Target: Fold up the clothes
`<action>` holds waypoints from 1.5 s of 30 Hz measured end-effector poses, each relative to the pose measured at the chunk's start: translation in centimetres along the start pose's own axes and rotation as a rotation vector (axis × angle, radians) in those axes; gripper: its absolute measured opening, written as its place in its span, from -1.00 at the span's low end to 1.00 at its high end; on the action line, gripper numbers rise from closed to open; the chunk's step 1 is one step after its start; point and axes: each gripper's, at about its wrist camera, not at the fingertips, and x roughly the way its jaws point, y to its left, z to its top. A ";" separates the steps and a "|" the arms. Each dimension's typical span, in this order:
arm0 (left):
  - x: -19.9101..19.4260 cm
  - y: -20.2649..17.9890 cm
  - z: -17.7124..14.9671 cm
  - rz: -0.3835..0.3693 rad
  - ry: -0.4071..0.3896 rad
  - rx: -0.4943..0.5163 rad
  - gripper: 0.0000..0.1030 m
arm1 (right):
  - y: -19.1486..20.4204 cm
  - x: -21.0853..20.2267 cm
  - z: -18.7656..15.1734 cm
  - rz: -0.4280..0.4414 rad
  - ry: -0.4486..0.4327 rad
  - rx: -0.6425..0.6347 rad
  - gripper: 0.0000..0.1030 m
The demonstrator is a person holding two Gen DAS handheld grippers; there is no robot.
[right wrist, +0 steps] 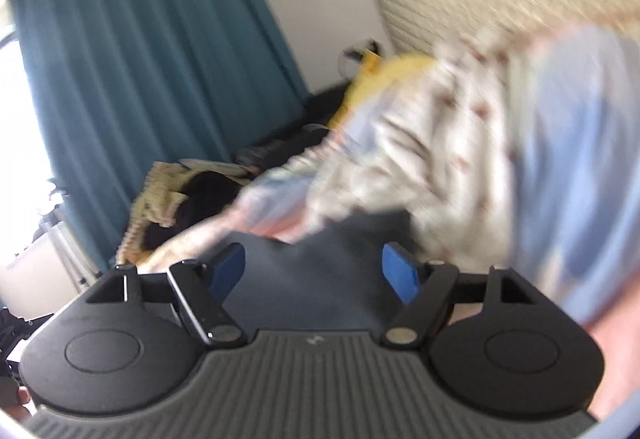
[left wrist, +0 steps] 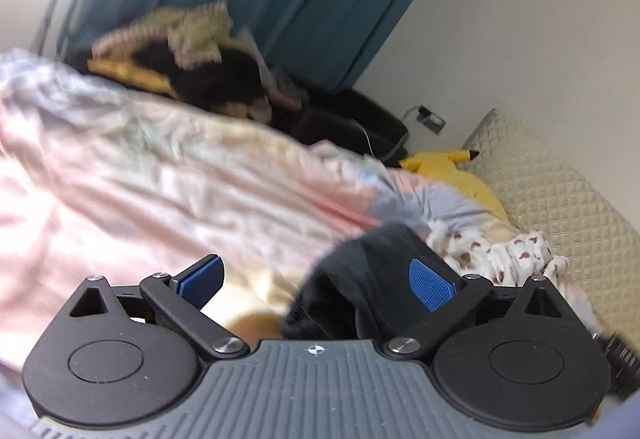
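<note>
Both grippers, left point(left wrist: 320, 279) and right point(right wrist: 314, 271), gape wide over the bed point(left wrist: 120, 179), dark garment point(left wrist: 360, 279) bunched between the left's fingers, ungripped.

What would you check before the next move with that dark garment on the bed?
1. Left gripper open: ok, jaws wide apart.
2. Right gripper open: ok, jaws apart.
3. Dark garment in reach: ok, bunched between the left fingers, not clamped.
4. Garment lying flat: not ok, crumpled.
5. Room on the pink blanket to spread it: ok on the left side; spotted cloth crowds the right.
6. Sharp view from the right wrist: not ok, blurred.
</note>
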 end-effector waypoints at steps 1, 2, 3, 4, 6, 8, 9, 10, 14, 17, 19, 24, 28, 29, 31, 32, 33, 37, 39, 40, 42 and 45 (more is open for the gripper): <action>-1.2 0.1 0.7 0.019 -0.013 0.024 0.94 | 1.3 -0.3 0.6 0.021 -0.009 -0.020 0.49; -2.4 0.1 1.4 0.038 -0.027 0.047 0.94 | 2.6 -0.6 1.2 0.042 -0.017 -0.040 0.49; -3.6 0.2 2.0 0.057 -0.040 0.071 0.94 | 3.9 -0.9 1.8 0.064 -0.026 -0.060 0.49; -4.8 0.2 2.7 0.076 -0.053 0.095 0.94 | 5.4 -1.1 2.2 0.091 -0.032 -0.075 0.49; -7.3 0.6 4.0 0.117 -0.080 0.139 0.95 | 9.1 -1.5 2.7 0.165 -0.037 -0.089 0.49; -9.9 1.6 5.0 0.166 -0.107 0.175 0.96 | 12.9 -1.9 2.9 0.239 -0.041 -0.112 0.50; -11.4 2.1 5.5 0.189 -0.121 0.192 0.96 | 14.9 -2.1 3.0 0.277 -0.042 -0.125 0.52; -12.8 2.7 5.9 0.215 -0.133 0.206 0.96 | 16.8 -2.3 2.9 0.314 -0.041 -0.139 0.54; -18.1 4.9 7.0 0.299 -0.180 0.228 0.97 | 23.8 -3.2 2.0 0.451 -0.018 -0.204 0.56; -21.1 6.7 7.7 0.346 -0.196 0.191 0.98 | 28.1 -3.7 0.6 0.519 0.003 -0.251 0.56; -22.9 7.7 8.1 0.355 -0.193 0.161 0.99 | 30.5 -3.9 -0.3 0.548 0.012 -0.297 0.56; -25.6 9.5 7.0 0.403 -0.259 0.104 1.00 | 33.9 -4.3 -2.5 0.564 0.028 -0.358 0.58; -25.9 10.2 5.8 0.418 -0.275 0.077 1.00 | 34.2 -3.5 -4.4 0.554 0.053 -0.376 0.59; -25.7 10.1 5.6 0.421 -0.277 0.083 1.00 | 34.0 -3.2 -4.9 0.552 0.056 -0.384 0.60; -25.1 10.1 5.1 0.427 -0.275 0.095 1.00 | 33.4 -2.9 -5.7 0.551 0.058 -0.393 0.64; -24.8 10.2 5.0 0.426 -0.266 0.101 1.00 | 33.1 -2.7 -6.0 0.550 0.061 -0.394 0.65; -24.4 10.3 4.9 0.423 -0.254 0.110 1.00 | 32.9 -2.5 -6.3 0.548 0.069 -0.390 0.66; -23.5 10.7 4.6 0.437 -0.252 0.120 1.00 | 31.9 -2.0 -7.4 0.535 0.088 -0.384 0.68; -23.1 10.7 4.2 0.448 -0.246 0.124 1.00 | 31.3 -1.8 -8.0 0.526 0.095 -0.391 0.68; -23.0 10.7 4.0 0.452 -0.241 0.127 1.00 | 30.9 -1.7 -8.4 0.520 0.098 -0.392 0.68; -22.7 10.6 3.6 0.461 -0.232 0.131 1.00 | 30.4 -1.2 -9.1 0.499 0.115 -0.402 0.68; -22.3 10.5 2.9 0.474 -0.219 0.138 1.00 | 30.3 -0.5 -9.7 0.487 0.128 -0.412 0.68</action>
